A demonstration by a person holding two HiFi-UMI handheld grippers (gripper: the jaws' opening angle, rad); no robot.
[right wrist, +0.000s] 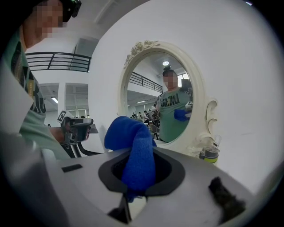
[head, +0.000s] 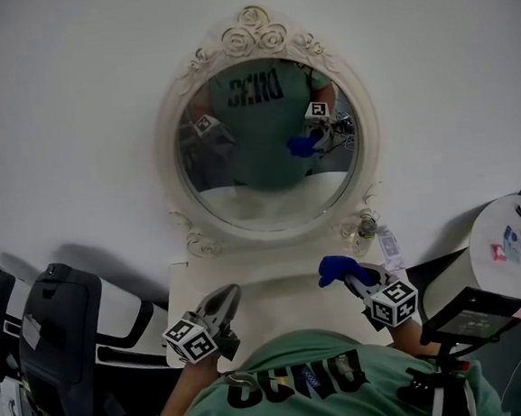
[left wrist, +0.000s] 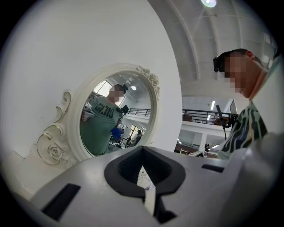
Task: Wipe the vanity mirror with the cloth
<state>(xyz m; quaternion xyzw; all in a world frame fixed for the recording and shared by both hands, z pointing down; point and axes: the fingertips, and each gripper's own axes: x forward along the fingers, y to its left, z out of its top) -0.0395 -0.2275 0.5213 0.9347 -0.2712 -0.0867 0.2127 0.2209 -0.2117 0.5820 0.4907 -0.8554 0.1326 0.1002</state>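
The oval vanity mirror (head: 268, 143) in its ornate cream frame (head: 254, 33) stands against the white wall, at the back of a small white vanity top (head: 281, 291). My right gripper (head: 348, 276) is shut on a blue cloth (head: 335, 267), held over the top's right side, short of the glass. In the right gripper view the cloth (right wrist: 133, 142) bulges up between the jaws (right wrist: 140, 170), with the mirror (right wrist: 164, 102) ahead. My left gripper (head: 219, 308) hovers over the top's left side, jaws together and empty. Its own view shows the mirror (left wrist: 117, 115) to the left of the gripper (left wrist: 144, 170).
A small bottle with a yellow-green band (head: 366, 230) stands by the mirror's lower right foot, seen also as the bottle (right wrist: 210, 153) in the right gripper view. A black chair (head: 58, 329) is at the left. A round white table (head: 517, 234) and a black stand (head: 469, 316) are at the right.
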